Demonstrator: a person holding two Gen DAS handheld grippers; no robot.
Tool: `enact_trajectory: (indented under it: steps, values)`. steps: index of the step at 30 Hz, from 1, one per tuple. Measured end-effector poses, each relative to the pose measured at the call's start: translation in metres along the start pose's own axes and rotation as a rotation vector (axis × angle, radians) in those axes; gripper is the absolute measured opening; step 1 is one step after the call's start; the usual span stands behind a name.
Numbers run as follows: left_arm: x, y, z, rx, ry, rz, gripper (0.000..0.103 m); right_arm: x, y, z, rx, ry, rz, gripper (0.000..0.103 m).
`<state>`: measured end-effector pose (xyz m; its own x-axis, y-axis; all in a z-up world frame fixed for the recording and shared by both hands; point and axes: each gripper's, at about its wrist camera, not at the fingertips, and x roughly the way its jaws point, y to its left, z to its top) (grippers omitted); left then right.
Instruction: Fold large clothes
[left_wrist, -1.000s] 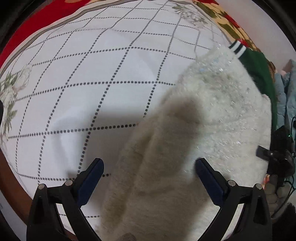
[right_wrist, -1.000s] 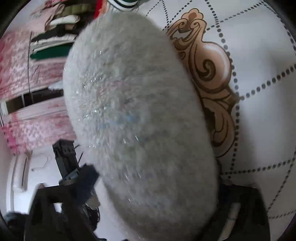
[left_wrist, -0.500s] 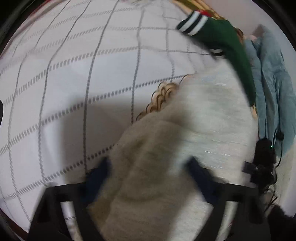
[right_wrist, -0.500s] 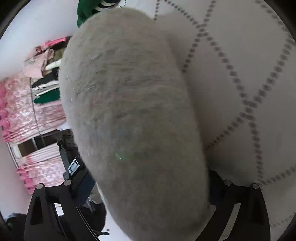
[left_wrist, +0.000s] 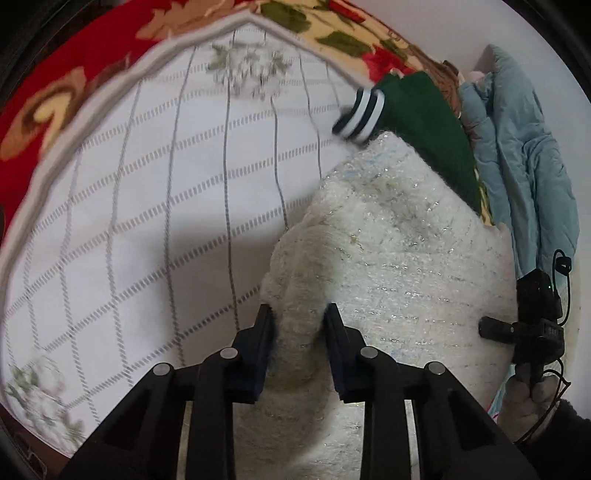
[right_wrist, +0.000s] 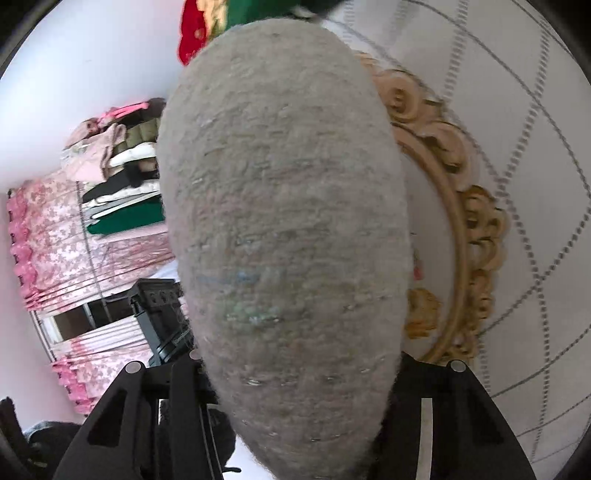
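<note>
1. The fluffy white sweater (left_wrist: 399, 236) lies bunched on the bed's white quilted cover (left_wrist: 155, 184), a green garment with a striped cuff (left_wrist: 417, 110) just past its far edge and a pale blue jacket (left_wrist: 524, 162) off to the side.
2. Big change: the left gripper (left_wrist: 297, 321) was gaping a second ago; its jaws have just been closing and now pinch a raised ridge of the sweater.
3. The right gripper (right_wrist: 299, 373) has also just been closing. A thick wad of sweater fills the gap and hides the pads, so can't tell if it's really clamped.
4. My guess: both ends are getting picked up for the fold. That right grip is the doubtful one.
</note>
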<state>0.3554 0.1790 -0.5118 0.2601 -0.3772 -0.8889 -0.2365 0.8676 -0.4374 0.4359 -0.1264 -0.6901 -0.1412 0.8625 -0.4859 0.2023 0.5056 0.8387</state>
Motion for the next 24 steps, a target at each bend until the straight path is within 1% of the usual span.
enact_trajectory:
  steps: [3, 5, 6, 8, 9, 11, 12, 15, 17, 19, 20, 21, 23, 24]
  values:
    - [-0.019, -0.008, 0.02, 0.015, -0.027, 0.007, 0.024, -0.007, 0.024, 0.005, -0.024, -0.001, 0.029, 0.052]
    - [-0.04, -0.014, 0.039, 0.034, -0.051, 0.012, 0.024, -0.018, 0.043, 0.012, -0.047, -0.008, 0.05, 0.052]
    - [-0.05, -0.015, 0.044, 0.043, -0.063, 0.011, 0.024, -0.024, 0.053, 0.017, -0.065, -0.009, 0.062, 0.052]
    - [-0.069, -0.026, 0.065, 0.06, -0.094, 0.008, 0.024, -0.039, 0.074, 0.03, -0.089, -0.023, 0.086, 0.052]
    - [-0.083, -0.035, 0.079, 0.079, -0.116, 0.004, 0.024, -0.048, 0.083, 0.039, -0.101, -0.029, 0.098, 0.052]
    - [-0.095, -0.058, 0.111, 0.108, -0.154, 0.003, 0.024, -0.068, 0.102, 0.059, -0.12, -0.044, 0.122, 0.052]
    - [-0.1, -0.063, 0.121, 0.118, -0.166, 0.002, 0.024, -0.079, 0.112, 0.069, -0.135, -0.052, 0.132, 0.052]
    - [-0.106, -0.097, 0.171, 0.165, -0.219, 0.004, 0.024, -0.114, 0.143, 0.109, -0.182, -0.072, 0.162, 0.052]
    - [-0.097, -0.12, 0.204, 0.195, -0.238, -0.002, 0.024, -0.135, 0.156, 0.142, -0.209, -0.087, 0.174, 0.052]
    - [-0.07, -0.142, 0.238, 0.205, -0.248, -0.021, 0.024, -0.16, 0.151, 0.186, -0.213, -0.094, 0.182, 0.052]
    - [-0.048, -0.154, 0.254, 0.214, -0.241, -0.024, 0.024, -0.167, 0.145, 0.205, -0.205, -0.103, 0.182, 0.052]
    - [-0.032, -0.16, 0.261, 0.22, -0.237, -0.026, 0.024, -0.176, 0.135, 0.238, -0.186, -0.111, 0.185, 0.052]
    - [0.031, -0.179, 0.283, 0.232, -0.192, -0.032, 0.024, -0.199, 0.103, 0.282, -0.157, -0.129, 0.157, 0.052]
    - [0.056, -0.185, 0.29, 0.225, -0.168, -0.033, 0.024, -0.207, 0.082, 0.302, -0.127, -0.135, 0.14, 0.052]
